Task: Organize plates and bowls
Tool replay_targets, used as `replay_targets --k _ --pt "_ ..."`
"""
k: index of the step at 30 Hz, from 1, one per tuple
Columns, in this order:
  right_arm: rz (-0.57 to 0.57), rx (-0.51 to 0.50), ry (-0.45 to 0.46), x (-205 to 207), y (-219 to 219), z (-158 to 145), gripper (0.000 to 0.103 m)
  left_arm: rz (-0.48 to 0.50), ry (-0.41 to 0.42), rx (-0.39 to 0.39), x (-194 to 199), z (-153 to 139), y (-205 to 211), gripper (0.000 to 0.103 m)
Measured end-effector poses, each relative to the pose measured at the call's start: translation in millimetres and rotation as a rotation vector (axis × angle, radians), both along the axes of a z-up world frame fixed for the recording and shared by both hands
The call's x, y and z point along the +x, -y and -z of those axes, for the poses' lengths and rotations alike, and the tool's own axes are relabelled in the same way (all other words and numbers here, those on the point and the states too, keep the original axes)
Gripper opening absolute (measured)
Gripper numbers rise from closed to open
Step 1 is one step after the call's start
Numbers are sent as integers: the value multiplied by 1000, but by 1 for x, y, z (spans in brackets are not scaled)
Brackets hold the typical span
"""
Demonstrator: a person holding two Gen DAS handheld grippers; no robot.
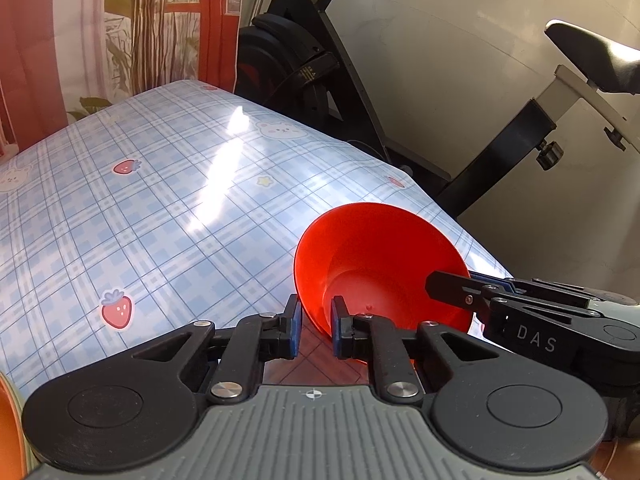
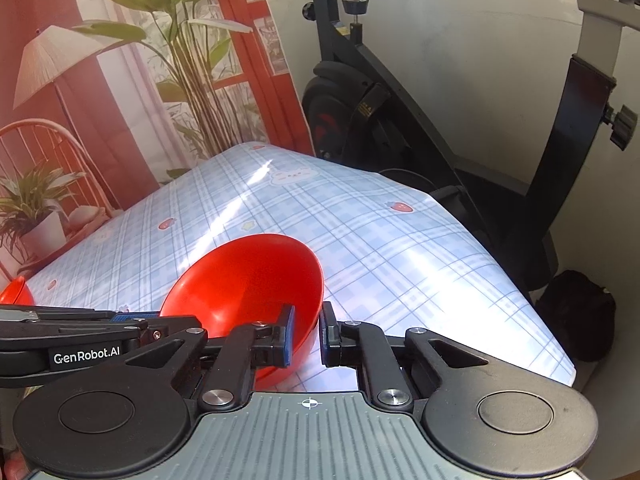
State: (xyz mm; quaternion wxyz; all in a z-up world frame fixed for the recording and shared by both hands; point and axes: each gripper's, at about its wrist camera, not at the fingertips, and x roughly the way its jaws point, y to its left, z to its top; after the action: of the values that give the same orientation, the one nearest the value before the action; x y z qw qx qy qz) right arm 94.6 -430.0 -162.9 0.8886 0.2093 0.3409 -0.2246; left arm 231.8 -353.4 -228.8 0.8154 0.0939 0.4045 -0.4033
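Observation:
A red bowl (image 1: 372, 264) is held tilted above the near right part of the table with the blue plaid cloth (image 1: 160, 216). My left gripper (image 1: 316, 330) is shut on the bowl's near rim, one finger inside and one outside. My right gripper (image 2: 306, 334) is shut on the opposite rim of the same red bowl (image 2: 244, 280). The right gripper also shows in the left wrist view (image 1: 452, 286), and the left gripper in the right wrist view (image 2: 132, 320). A second red bowl (image 2: 14, 290) sits at the table's far left edge.
An orange dish edge (image 1: 8, 432) shows at the bottom left. An exercise bike (image 2: 400, 120) stands behind the table, a black bag (image 2: 576, 320) on the floor to the right. A printed backdrop (image 2: 120, 80) hangs along the far side.

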Motion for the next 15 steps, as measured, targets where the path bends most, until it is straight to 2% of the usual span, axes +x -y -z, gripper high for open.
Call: replay_targets --k 11,15 --pt "-5 16 28 4 -7 -17 8 -40 15 -48 -7 -20 -22 15" --pt "-33 34 51 16 -17 -29 8 -91 19 -65 -4 -33 -41 15"
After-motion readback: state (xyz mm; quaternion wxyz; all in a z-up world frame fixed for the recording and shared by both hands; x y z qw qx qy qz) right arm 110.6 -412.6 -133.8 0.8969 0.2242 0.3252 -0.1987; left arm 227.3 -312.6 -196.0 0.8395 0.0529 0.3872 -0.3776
